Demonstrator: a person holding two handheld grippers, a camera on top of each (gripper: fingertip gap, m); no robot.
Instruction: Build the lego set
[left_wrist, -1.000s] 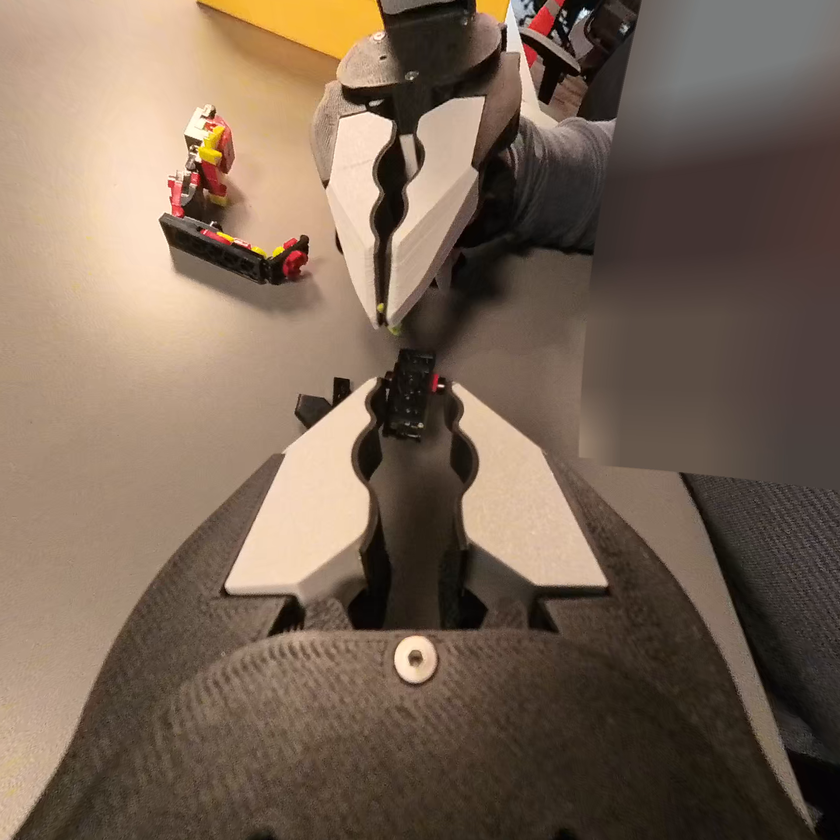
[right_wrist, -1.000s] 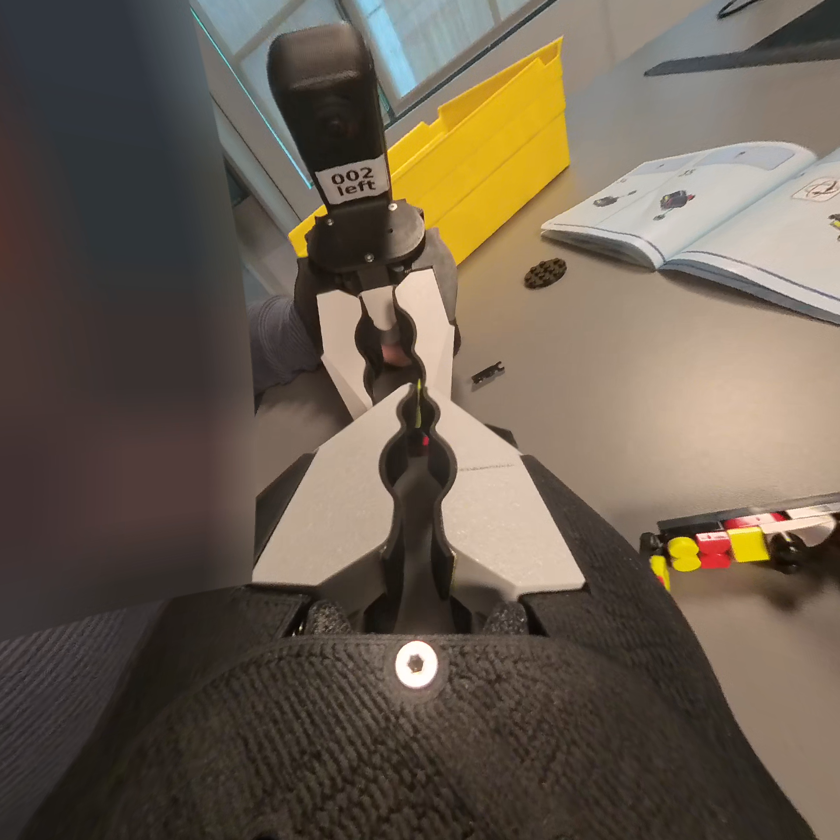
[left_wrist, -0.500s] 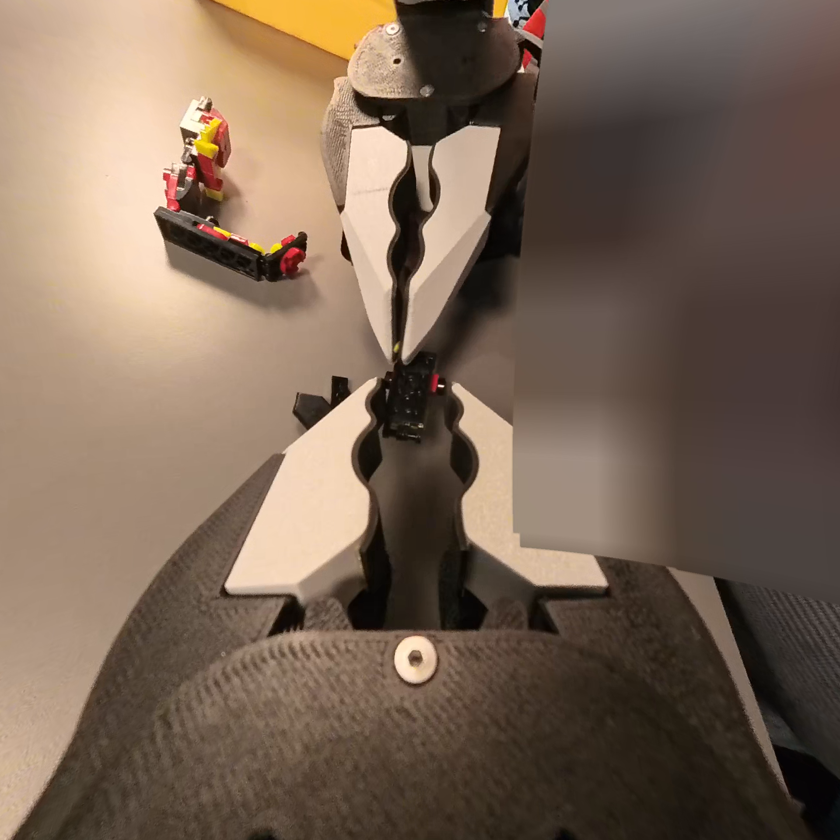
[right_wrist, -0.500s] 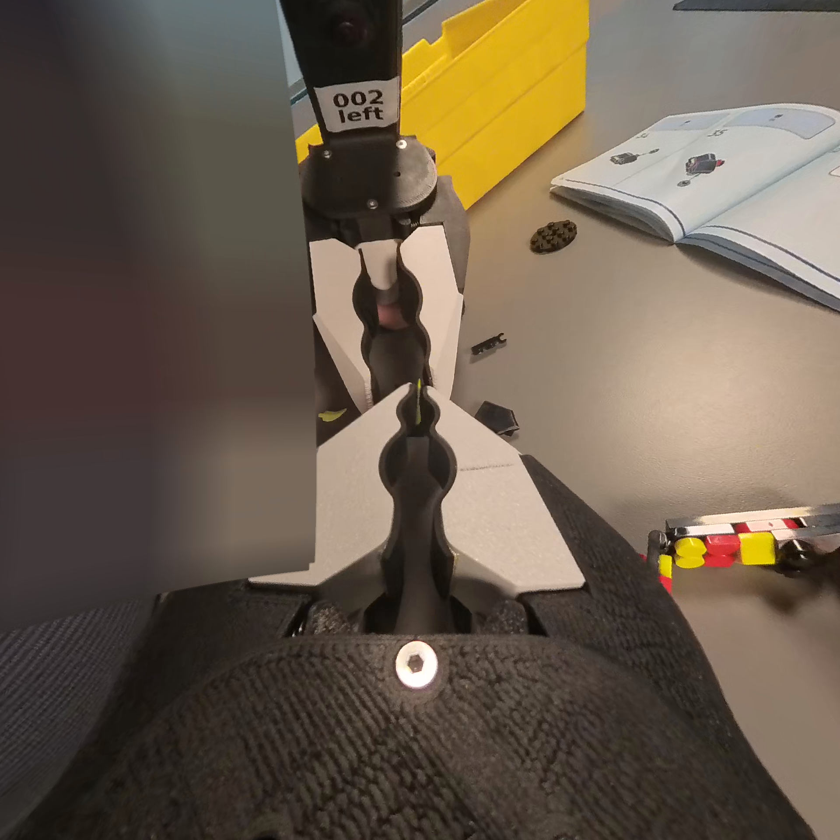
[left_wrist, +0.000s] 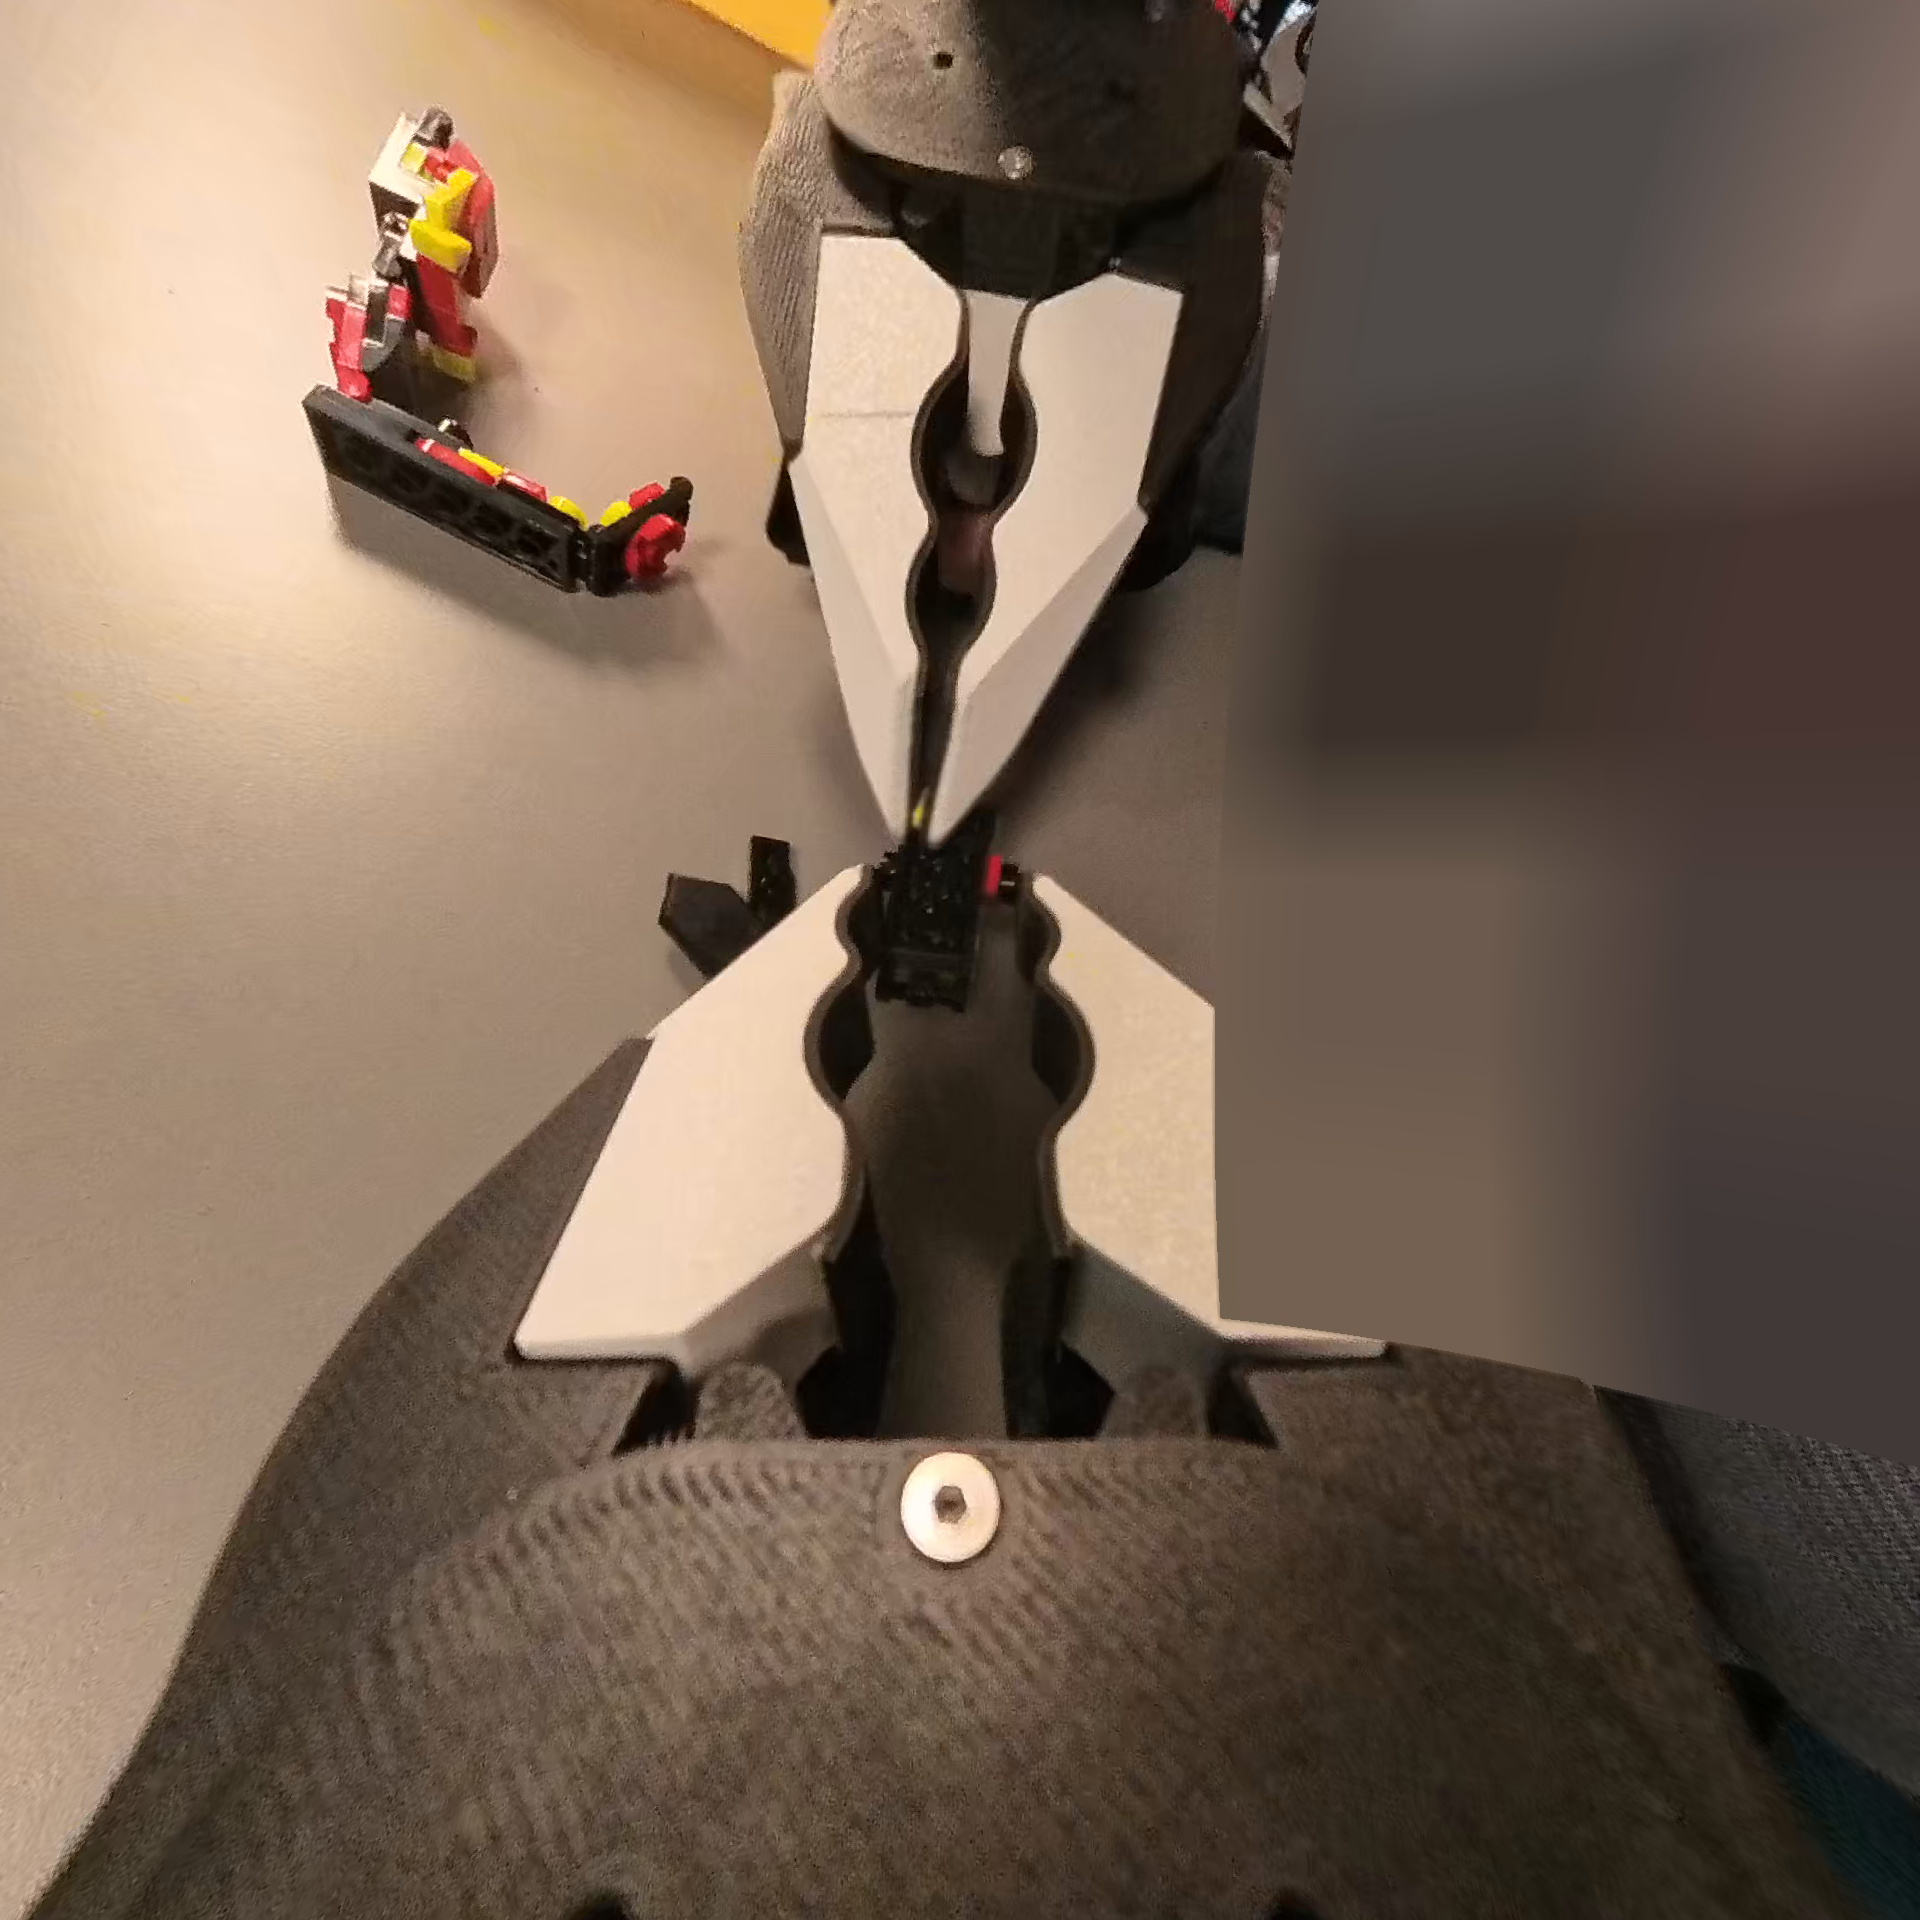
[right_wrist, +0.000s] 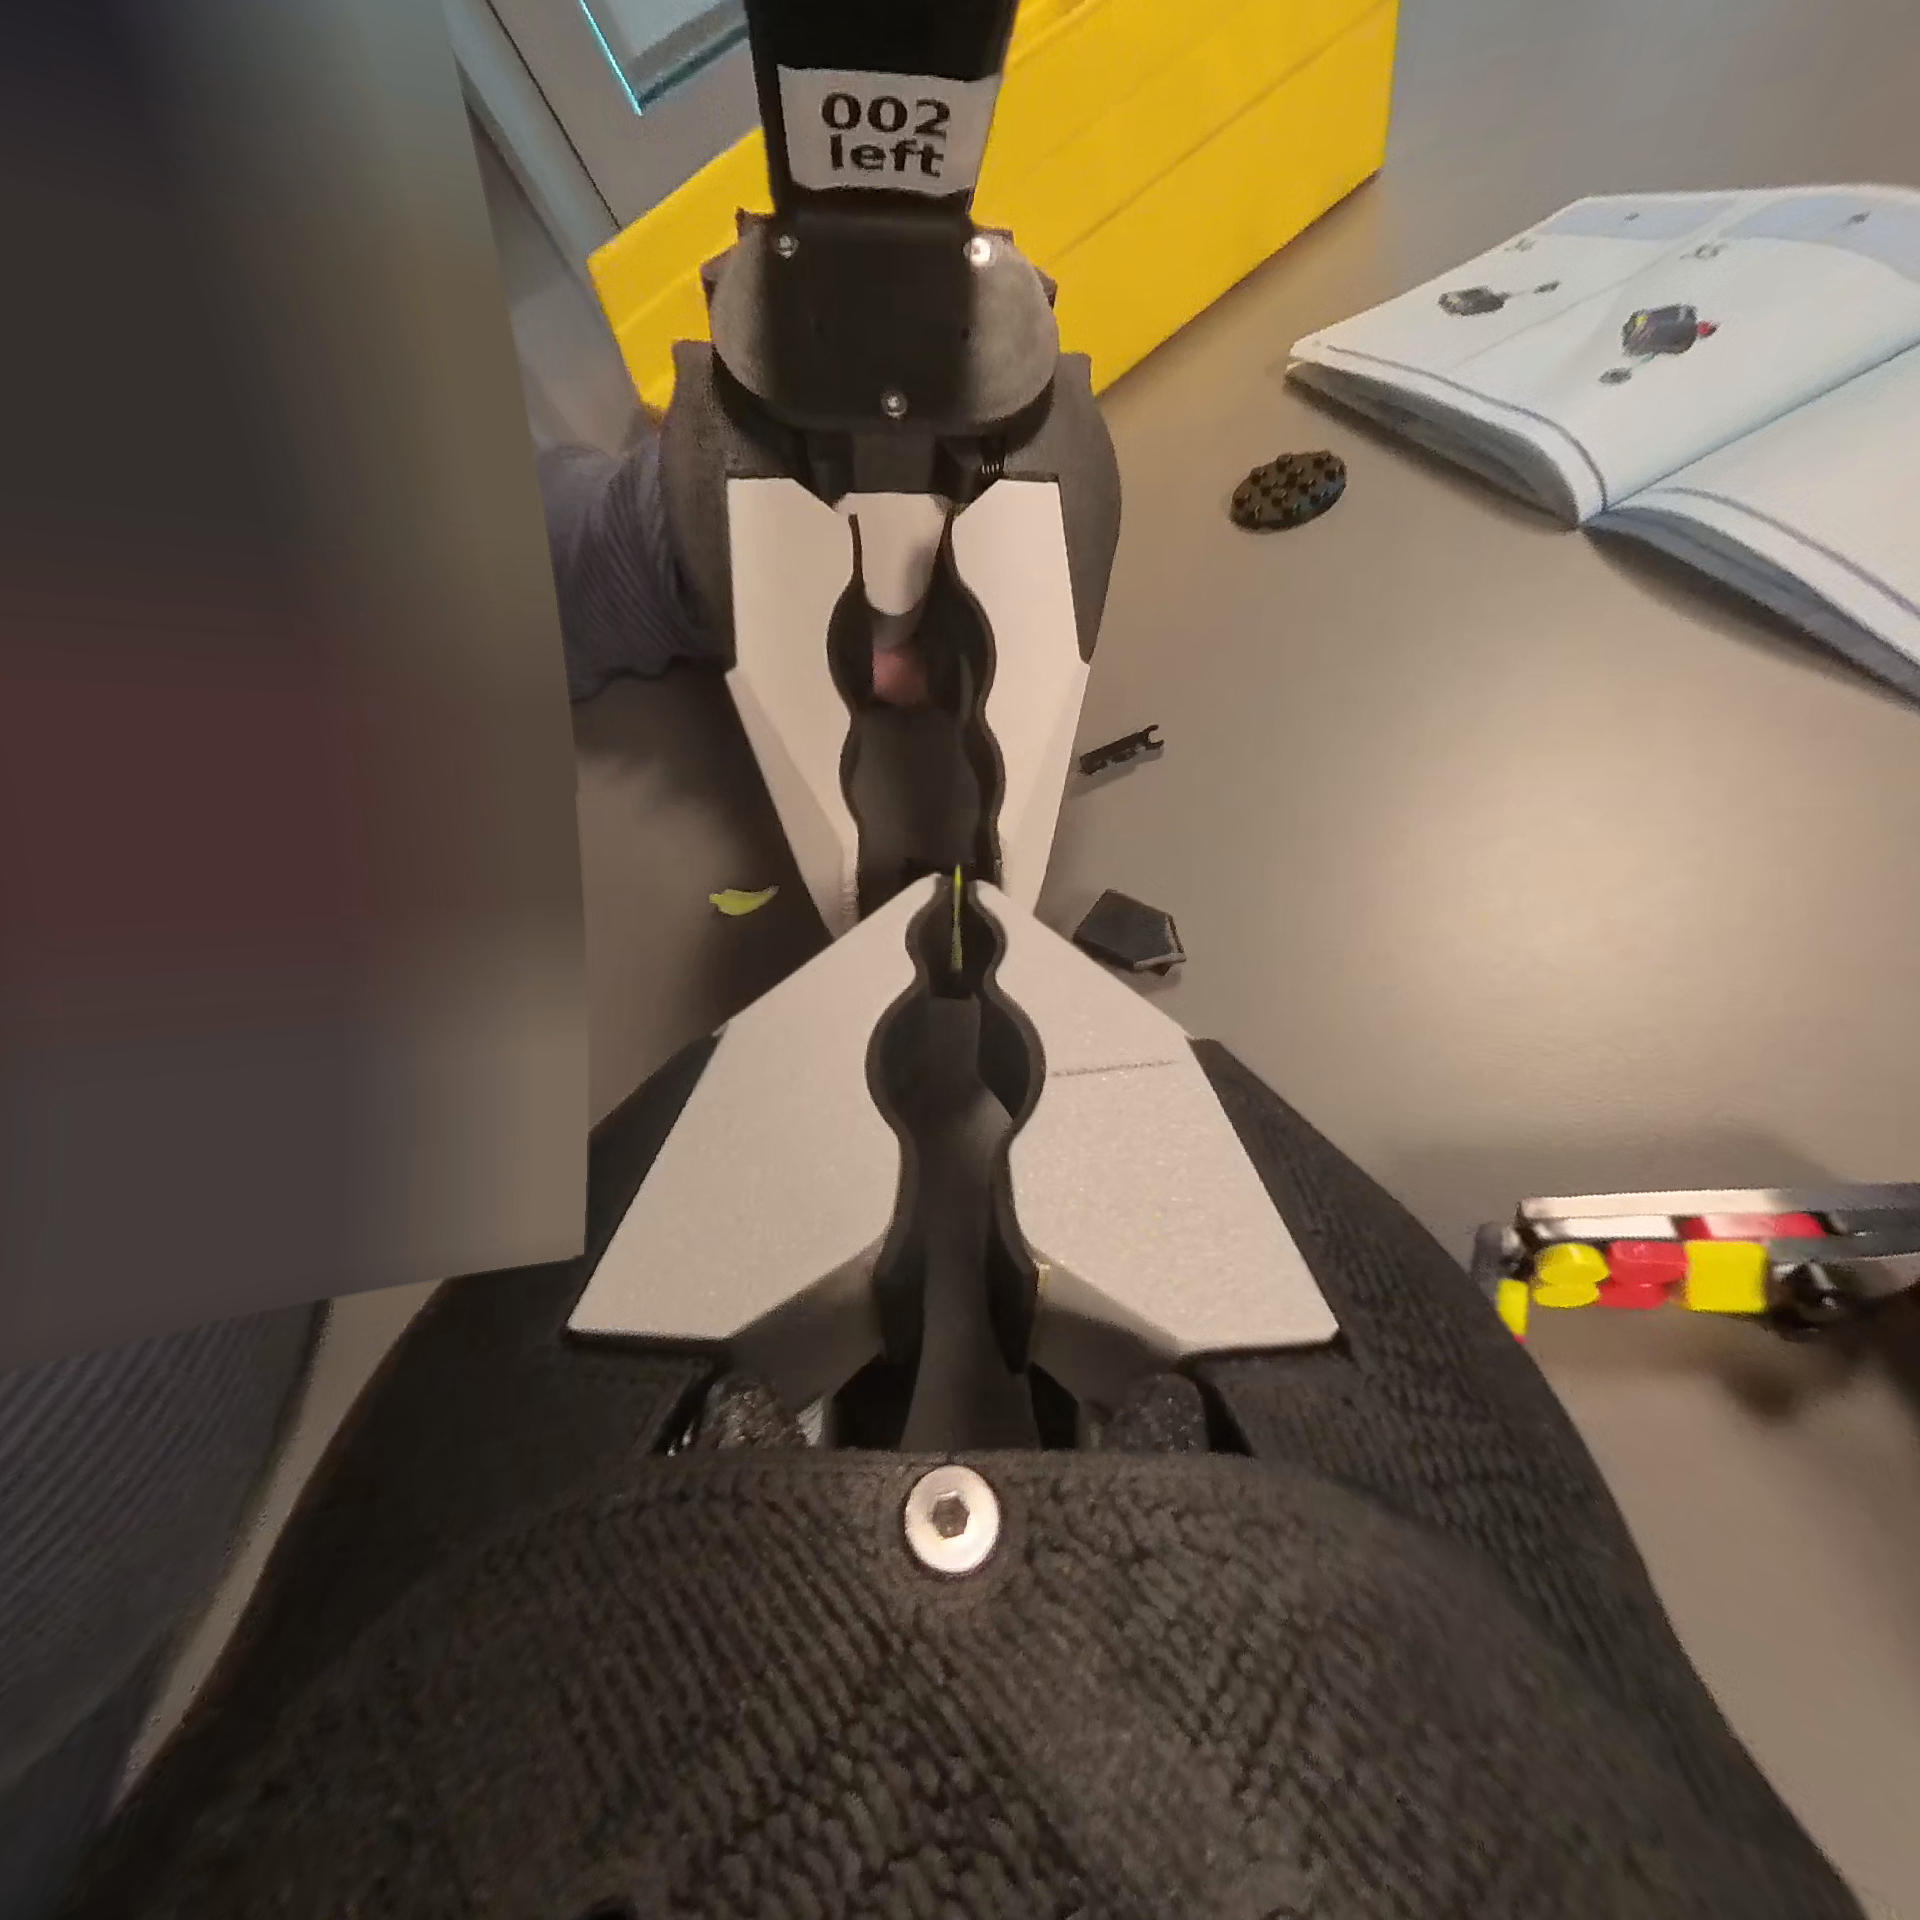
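My left gripper (left_wrist: 940, 883) is shut on a small black lego assembly (left_wrist: 930, 925) with a red pin on its side, held above the table. My right gripper (right_wrist: 956, 894) is shut on a thin lime-green piece (right_wrist: 954, 920). In the left wrist view the right gripper (left_wrist: 922, 826) comes in from the top, tip to tip with the left one, and the lime piece meets the far end of the black assembly. In the right wrist view the left gripper (right_wrist: 914, 873) faces me, and my own fingers hide the black assembly.
A red, yellow and black partial build (left_wrist: 499, 509) and a small red figure (left_wrist: 431, 260) lie at the left. Loose black pieces (left_wrist: 717, 914) lie just left of the grippers. A yellow bin (right_wrist: 1143, 156), an open booklet (right_wrist: 1662, 364) and a round black plate (right_wrist: 1286, 490) lie beyond.
The right gripper has moved toward the left one, from a gap to tip contact, bringing the lime piece up to the black assembly. The left gripper has kept its hold.
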